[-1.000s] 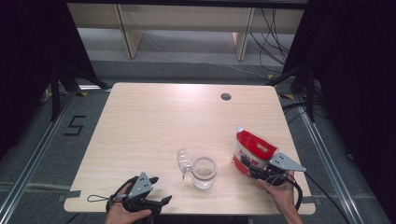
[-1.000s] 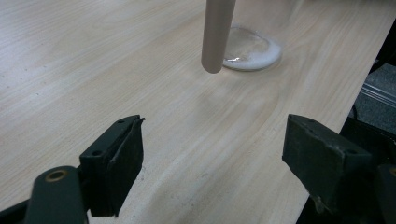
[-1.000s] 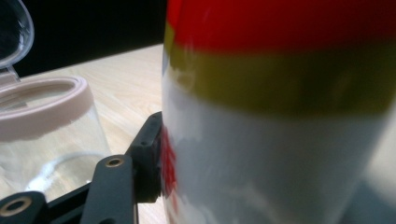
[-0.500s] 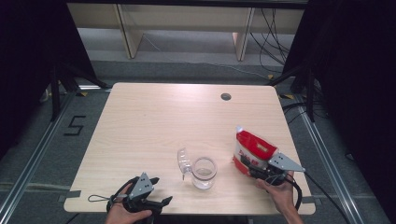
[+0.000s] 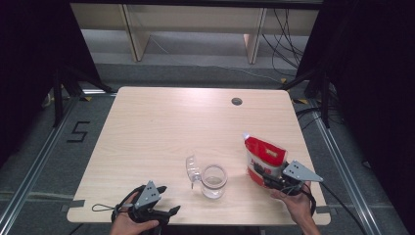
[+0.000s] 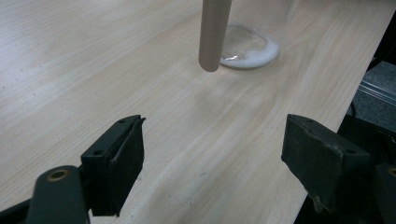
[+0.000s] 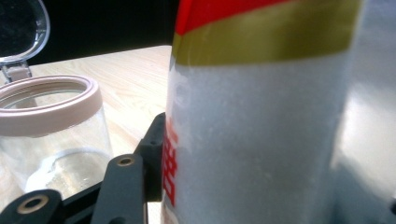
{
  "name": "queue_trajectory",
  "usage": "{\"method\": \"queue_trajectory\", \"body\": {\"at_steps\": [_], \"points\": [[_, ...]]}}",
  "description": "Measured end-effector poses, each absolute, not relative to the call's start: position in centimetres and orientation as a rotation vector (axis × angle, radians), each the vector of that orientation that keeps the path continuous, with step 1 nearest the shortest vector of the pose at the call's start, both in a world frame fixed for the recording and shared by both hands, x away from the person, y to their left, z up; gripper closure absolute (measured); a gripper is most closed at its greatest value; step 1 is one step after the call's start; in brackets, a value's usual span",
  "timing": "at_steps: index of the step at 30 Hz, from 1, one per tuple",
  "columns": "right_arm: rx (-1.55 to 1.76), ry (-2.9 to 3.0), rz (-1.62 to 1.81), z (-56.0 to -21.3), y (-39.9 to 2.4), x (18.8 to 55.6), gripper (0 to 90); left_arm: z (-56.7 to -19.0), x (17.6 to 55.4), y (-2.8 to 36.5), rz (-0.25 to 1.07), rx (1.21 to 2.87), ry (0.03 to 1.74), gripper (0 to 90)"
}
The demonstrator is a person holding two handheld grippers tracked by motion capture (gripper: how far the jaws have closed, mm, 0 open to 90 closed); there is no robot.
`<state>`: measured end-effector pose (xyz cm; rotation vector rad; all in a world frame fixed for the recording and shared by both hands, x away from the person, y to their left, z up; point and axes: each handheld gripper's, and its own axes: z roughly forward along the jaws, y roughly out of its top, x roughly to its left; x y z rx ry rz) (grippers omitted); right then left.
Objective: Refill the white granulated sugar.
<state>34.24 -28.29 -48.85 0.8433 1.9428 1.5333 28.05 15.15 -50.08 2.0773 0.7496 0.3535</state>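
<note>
A red and white pouch point(image 5: 264, 155) stands upright near the table's front right. My right gripper point(image 5: 263, 179) is shut on its lower part; its jaws have just been closing with the pouch point(image 7: 257, 116) between them, and the left pad point(image 7: 156, 154) lies against its side. A clear glass jar point(image 5: 214, 180) with a beige rim stands at the front centre, its hinged lid point(image 5: 192, 167) swung open to the left. In the right gripper view the jar point(image 7: 51, 130) is just left of the pouch. My left gripper point(image 5: 169, 199) rests at the front left, open and holding nothing point(image 6: 212, 154).
The light wooden table point(image 5: 171, 122) has a small dark grommet hole point(image 5: 237, 101) at the back right. In the left gripper view the jar's base point(image 6: 247, 46) lies ahead, with a beige bar point(image 6: 212, 32) in front of it. The table's edge runs close on the right.
</note>
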Motion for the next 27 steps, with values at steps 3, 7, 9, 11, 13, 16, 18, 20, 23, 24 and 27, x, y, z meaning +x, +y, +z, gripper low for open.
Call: {"method": "queue_trajectory", "body": {"at_steps": [3, 7, 9, 11, 13, 16, 18, 20, 23, 24, 27], "points": [[0.792, 1.950, 1.528, -48.2, -28.4, 33.8, 50.4, -50.2, 28.0, 15.0, 0.339, 2.051, 0.762, 20.6], [0.747, 1.953, 1.510, -48.0, -28.3, 33.6, 50.6, -50.1, 28.0, 15.0, 0.337, 2.056, 0.764, 20.6], [0.774, 1.970, 1.497, -48.0, -28.2, 33.3, 50.7, -50.1, 28.0, 15.0, 0.337, 2.056, 0.765, 20.6], [0.726, 1.984, 1.529, -47.8, -28.2, 33.5, 50.7, -50.1, 28.1, 15.1, 0.351, 2.064, 0.739, 20.6], [0.731, 1.964, 1.513, -47.6, -28.3, 33.3, 50.8, -50.0, 28.1, 15.2, 0.349, 2.073, 0.739, 20.6], [0.723, 1.973, 1.513, -47.3, -28.4, 32.9, 50.8, -50.1, 28.1, 15.1, 0.346, 2.056, 0.749, 20.6], [0.699, 1.965, 1.504, -47.1, -28.4, 32.6, 50.9, -50.1, 28.0, 15.1, 0.342, 2.056, 0.760, 20.6], [0.691, 1.968, 1.471, -46.9, -28.5, 32.5, 50.9, -50.1, 28.0, 15.1, 0.343, 2.058, 0.753, 20.6], [0.690, 1.963, 1.486, -46.6, -28.4, 31.9, 51.0, -50.1, 28.1, 15.1, 0.349, 2.064, 0.743, 20.7], [0.685, 1.954, 1.482, -46.5, -28.4, 31.8, 51.0, -50.1, 28.1, 15.1, 0.350, 2.064, 0.742, 20.7], [0.645, 1.965, 1.460, -46.3, -28.4, 31.4, 51.1, -50.1, 28.1, 15.1, 0.350, 2.064, 0.742, 20.7]]}}
